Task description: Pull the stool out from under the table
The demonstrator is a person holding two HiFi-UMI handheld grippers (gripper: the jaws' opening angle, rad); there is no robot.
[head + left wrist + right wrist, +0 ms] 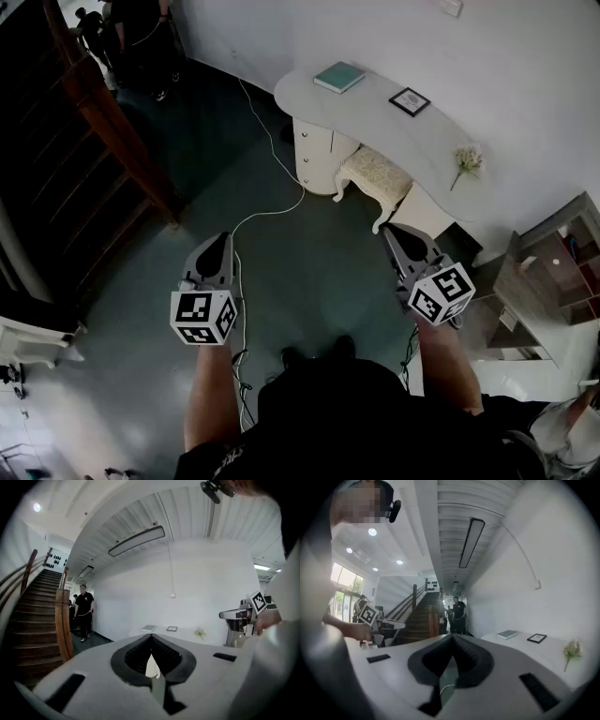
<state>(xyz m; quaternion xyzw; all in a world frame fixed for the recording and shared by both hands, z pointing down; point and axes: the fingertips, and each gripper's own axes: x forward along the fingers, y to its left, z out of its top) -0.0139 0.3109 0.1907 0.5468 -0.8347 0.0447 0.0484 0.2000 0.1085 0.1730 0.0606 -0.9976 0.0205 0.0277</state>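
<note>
A cream stool with a patterned cushion and curved white legs stands half tucked under the curved white table against the far wall. My left gripper hovers over the green floor, well short of the stool and to its left, jaws shut and empty. My right gripper hangs just in front of the stool's near leg, also shut with nothing in it. In the left gripper view the left gripper points at the table. From the right gripper view the right gripper faces the staircase, with the table at its right.
On the table lie a teal book, a framed picture and a flower sprig. A white cable snakes across the floor. A wooden staircase rises at left, with a person in black near it. Shelving stands at right.
</note>
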